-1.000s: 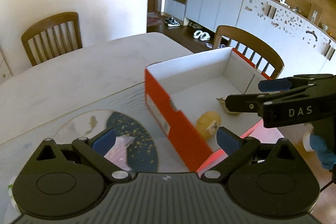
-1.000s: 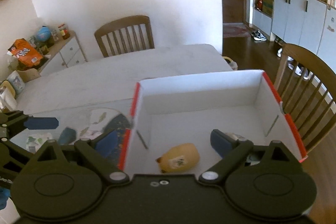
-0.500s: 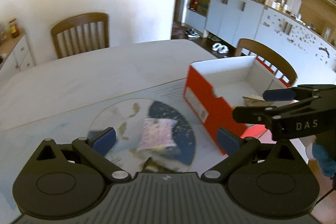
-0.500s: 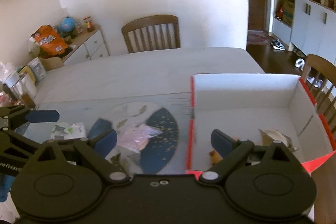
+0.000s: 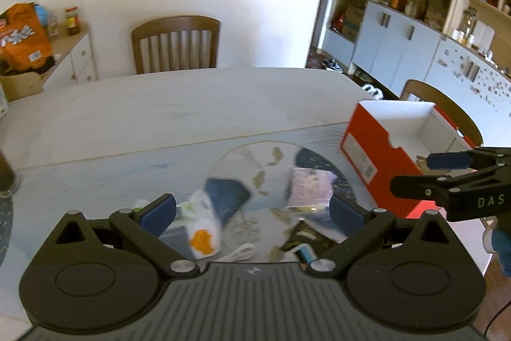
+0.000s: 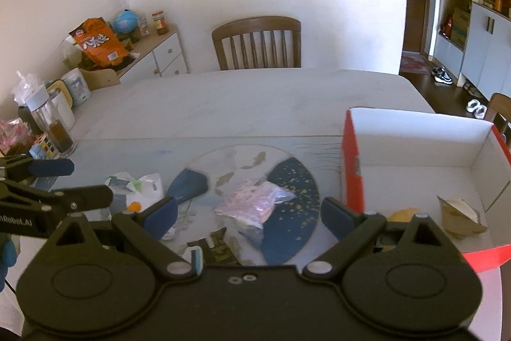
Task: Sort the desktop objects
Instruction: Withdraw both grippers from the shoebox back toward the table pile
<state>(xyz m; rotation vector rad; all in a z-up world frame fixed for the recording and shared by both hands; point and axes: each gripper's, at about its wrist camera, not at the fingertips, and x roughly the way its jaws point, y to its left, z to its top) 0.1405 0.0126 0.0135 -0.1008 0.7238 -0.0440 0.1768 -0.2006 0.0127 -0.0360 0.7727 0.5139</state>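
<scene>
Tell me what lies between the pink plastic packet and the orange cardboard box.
Only bare mat: right wrist view shows pink plastic packet and orange cardboard box apart, nothing between.

Both fisheye cameras look forward and down from just above the table (image 5: 191,104), the left view from the left, the right view from the right; both take in the pink packet (image 6: 252,203) and orange box (image 5: 377,162)

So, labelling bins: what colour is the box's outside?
Orange-red outside, white inside; the box shows best in the left wrist view.
</scene>
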